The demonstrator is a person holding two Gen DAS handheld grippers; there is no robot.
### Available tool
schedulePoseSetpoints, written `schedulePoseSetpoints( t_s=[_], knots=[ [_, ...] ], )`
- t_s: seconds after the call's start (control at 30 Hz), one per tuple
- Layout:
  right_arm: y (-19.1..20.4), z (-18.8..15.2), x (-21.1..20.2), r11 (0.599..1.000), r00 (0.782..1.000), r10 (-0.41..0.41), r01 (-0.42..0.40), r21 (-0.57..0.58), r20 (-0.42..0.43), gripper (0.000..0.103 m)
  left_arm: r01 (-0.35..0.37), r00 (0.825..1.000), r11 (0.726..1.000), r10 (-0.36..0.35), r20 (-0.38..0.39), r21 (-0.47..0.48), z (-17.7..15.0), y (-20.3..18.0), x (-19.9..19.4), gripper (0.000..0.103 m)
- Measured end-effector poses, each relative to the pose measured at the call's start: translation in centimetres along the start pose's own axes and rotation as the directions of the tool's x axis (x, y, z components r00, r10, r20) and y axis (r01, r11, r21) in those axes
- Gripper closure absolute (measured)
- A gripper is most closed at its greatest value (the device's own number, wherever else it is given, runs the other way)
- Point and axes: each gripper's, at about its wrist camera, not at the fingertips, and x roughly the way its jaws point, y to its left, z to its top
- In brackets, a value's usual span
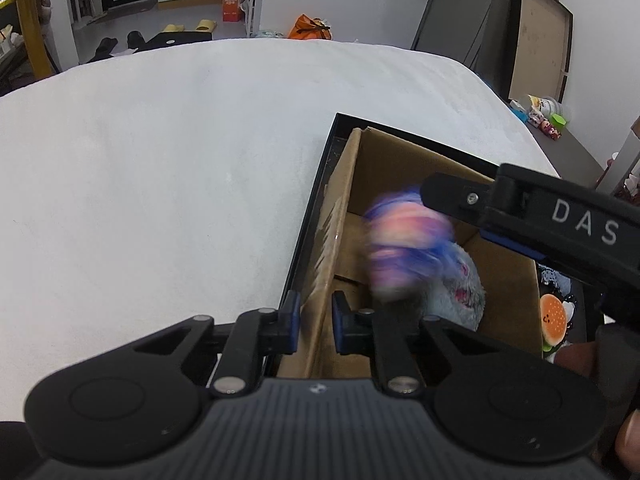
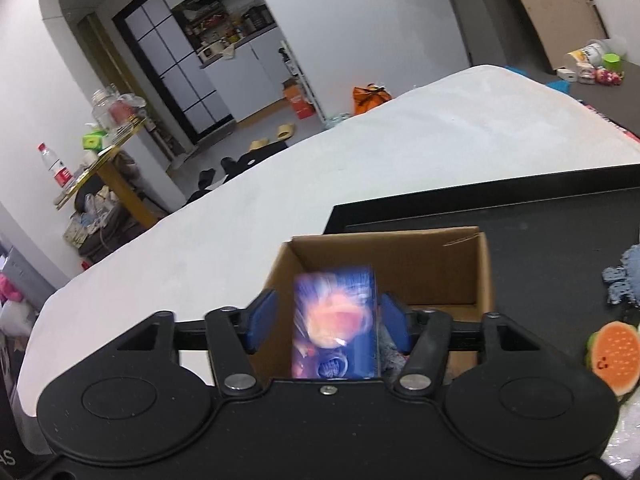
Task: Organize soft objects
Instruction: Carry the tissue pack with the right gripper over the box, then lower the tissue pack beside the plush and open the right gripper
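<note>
Steadying the cardboard box [image 1: 404, 184] well means the left gripper [image 1: 316, 322], its jaws pinching the near-left wall, stays put. Between the right gripper's [image 2: 326, 322] spread jaws, a blurred pink-and-blue soft toy [image 2: 336, 320] is dropping free into the box, touching neither pad. Beyond, a burger plush [image 2: 614, 356] waits on the black tray [image 2: 560, 264], near the bed's [image 1: 160, 160] edge.

A bed [image 1: 168, 152] covered in a white fuzzy blanket carries everything. On it lies a black tray [image 2: 520, 236], set toward one side. Standing on the tray are an open cardboard box [image 2: 440, 264], a burger-shaped plush [image 2: 614, 356] and a blue knitted piece [image 2: 624, 276].
</note>
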Motion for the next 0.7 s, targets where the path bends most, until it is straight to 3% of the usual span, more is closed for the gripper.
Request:
schedulePoseSetpoints(
  t_s=[0.43, 0.7],
  knots=[
    [0.1, -0.3, -0.7, 0.997, 0.996, -0.081, 0.081, -0.011, -0.024, 0.039, -0.005, 1.000, 1.000, 0.005, -0.004, -0.006, 0.1, 0.1, 0.1, 0.087],
    [0.1, -0.8, -2.3, 0.997, 0.995, -0.074, 0.073, -0.016, -0.072, 0.039, -0.026, 1.000, 1.000, 0.026, 0.007, 0.010, -0.1, -0.1, -0.5, 0.083]
  ],
)
